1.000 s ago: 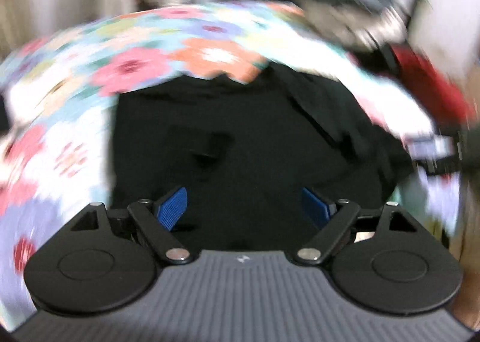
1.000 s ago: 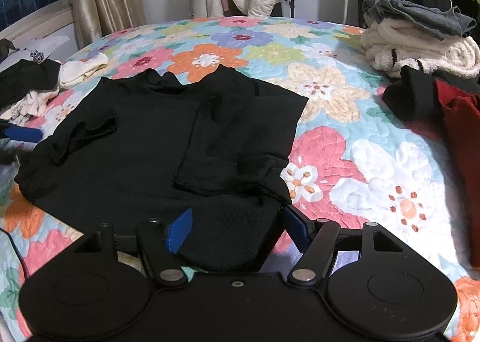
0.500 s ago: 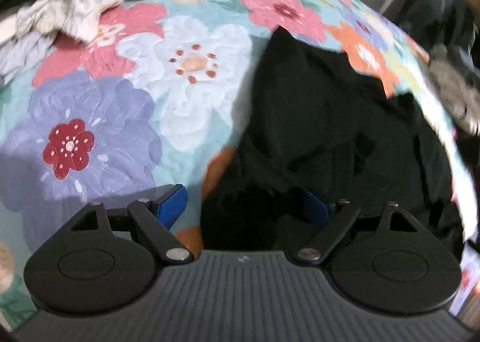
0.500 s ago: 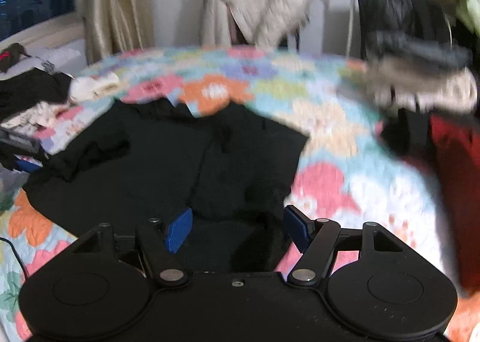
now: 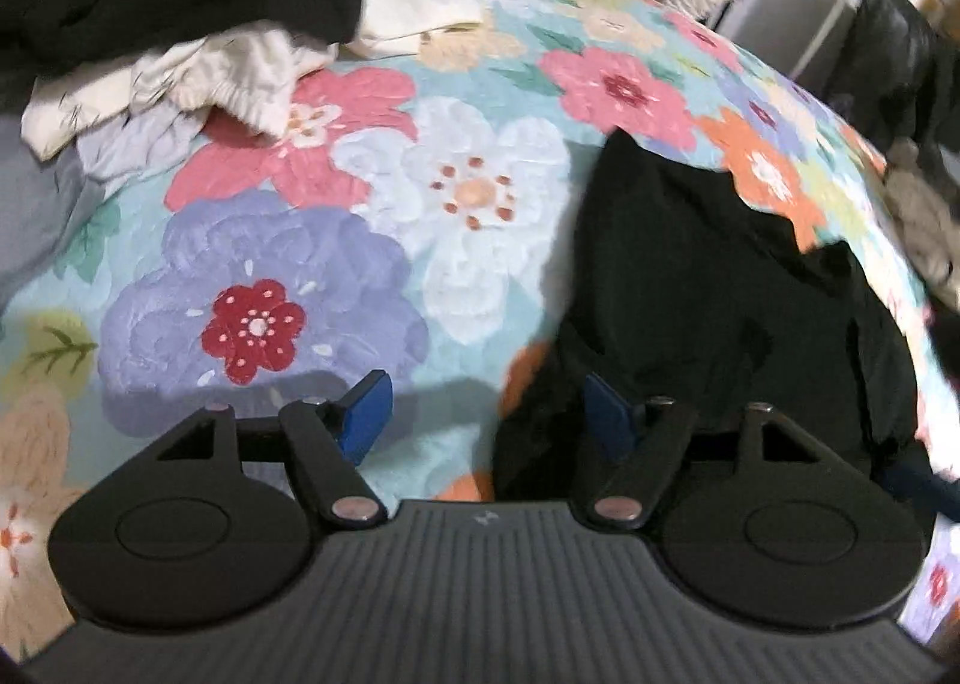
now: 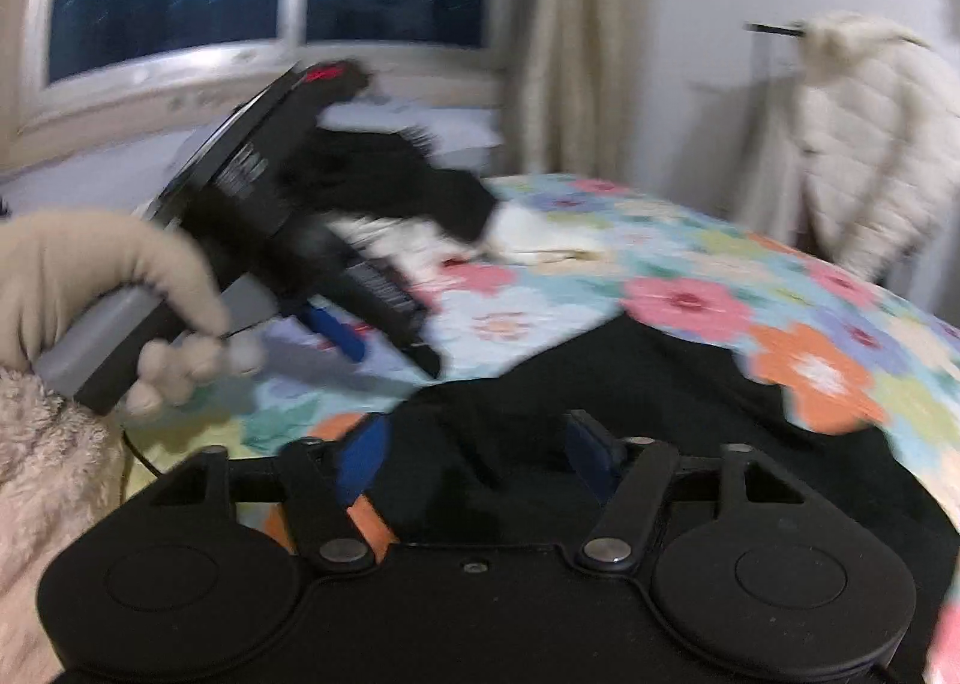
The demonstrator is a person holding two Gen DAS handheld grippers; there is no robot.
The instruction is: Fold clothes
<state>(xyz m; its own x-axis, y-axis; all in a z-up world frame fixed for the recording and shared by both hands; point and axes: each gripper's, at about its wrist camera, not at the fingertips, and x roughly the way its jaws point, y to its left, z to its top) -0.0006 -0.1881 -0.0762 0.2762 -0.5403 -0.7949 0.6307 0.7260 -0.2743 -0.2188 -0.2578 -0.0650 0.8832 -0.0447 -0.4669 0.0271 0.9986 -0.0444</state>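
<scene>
Both wide and empty: left claw and right claw, poised at the black shirt edge. Partly folded; more folds left.

Left gripper: jaws spread wide, blue-padded fingertips well apart, nothing between them; seen from the right wrist camera it is tilted forward and down, held at the handle by a light-gloved hand above a fuzzy pale sleeve. Right gripper: jaws likewise spread wide, its blue pads well apart, nothing clamped. Both views slightly blurred.
</scene>
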